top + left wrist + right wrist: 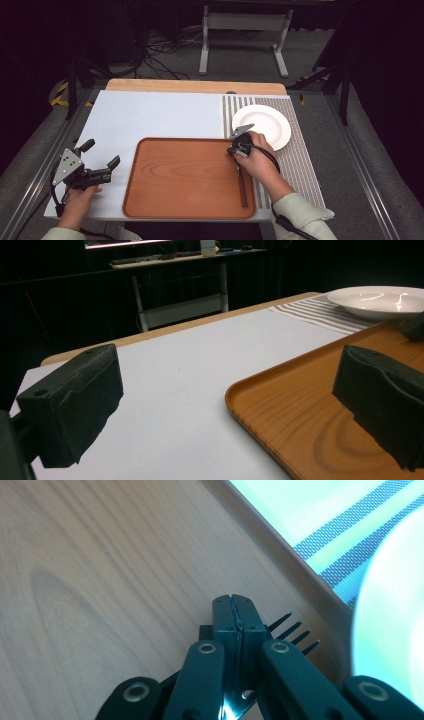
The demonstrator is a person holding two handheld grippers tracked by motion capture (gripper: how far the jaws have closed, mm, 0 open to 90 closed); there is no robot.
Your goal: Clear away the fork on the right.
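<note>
My right gripper [239,145] is over the right rim of the brown wooden tray [175,175], shut on a fork. The fork's dark tines [295,630] stick out beside the closed jaws [235,615] just above the tray surface [100,555]. Its brown handle [243,189] runs back along the tray's right side under the person's hand. A white plate [262,125] sits on the striped placemat [300,150] just beyond that gripper. My left gripper [101,153] hovers left of the tray over the white mat, open with nothing between its pads [70,405].
The white mat [150,115] covers the left and middle of the table. The wooden table edge [195,86] runs along the far side. The tray rim [250,390] and the plate [380,300] appear ahead of the left gripper. Dark stands and cables lie on the floor beyond.
</note>
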